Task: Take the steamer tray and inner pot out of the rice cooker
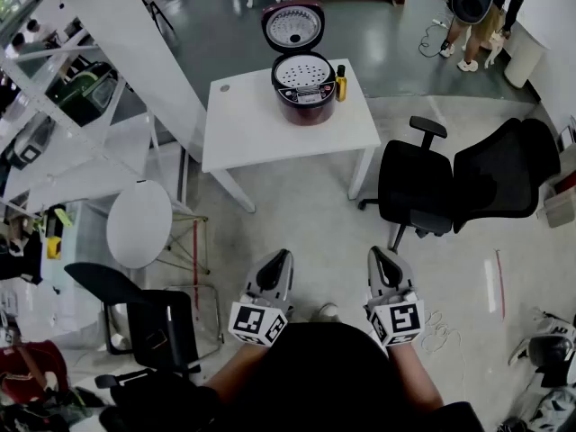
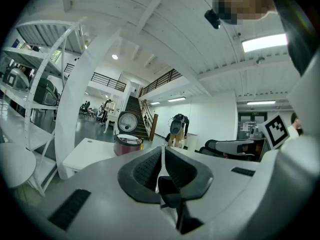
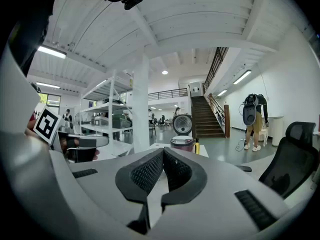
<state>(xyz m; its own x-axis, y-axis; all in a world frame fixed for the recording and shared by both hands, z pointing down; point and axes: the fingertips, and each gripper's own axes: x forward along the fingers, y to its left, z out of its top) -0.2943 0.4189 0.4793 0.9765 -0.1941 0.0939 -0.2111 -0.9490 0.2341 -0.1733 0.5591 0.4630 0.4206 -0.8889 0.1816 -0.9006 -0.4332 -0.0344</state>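
A dark red rice cooker stands on a white table far ahead, its lid raised. The white perforated steamer tray lies in its mouth; the inner pot is hidden beneath it. The cooker also shows small in the left gripper view and in the right gripper view. My left gripper and right gripper are held close to my body over the floor, well short of the table. Both are shut with nothing between the jaws.
A small yellow bottle stands right of the cooker. A black office chair is to the right of the table. White shelving, a round white table and a black chair fill the left. A person stands far back right.
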